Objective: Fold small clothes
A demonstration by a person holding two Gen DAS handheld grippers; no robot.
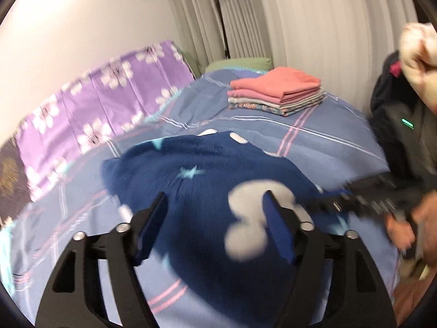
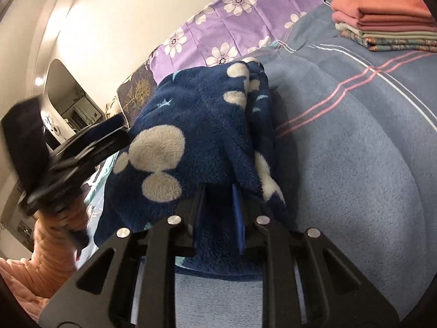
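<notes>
A dark blue fleece garment (image 1: 207,175) with white blobs and pale stars lies bunched on the blue striped bed cover (image 1: 327,136). My left gripper (image 1: 215,202) hovers over it with jaws wide apart, nothing pinched between them. In the right wrist view the same fleece (image 2: 191,125) is lifted and draped, and my right gripper (image 2: 218,205) has its jaws closed in on a fold of it. The right gripper also shows at the right of the left wrist view (image 1: 363,196), blurred. The left gripper shows at the left of the right wrist view (image 2: 82,147).
A stack of folded clothes (image 1: 275,94), pink on top, sits at the far side of the bed, also in the right wrist view (image 2: 382,19). A purple flowered sheet (image 1: 90,104) runs along the wall. A black floor lamp (image 1: 218,16) stands by the curtains.
</notes>
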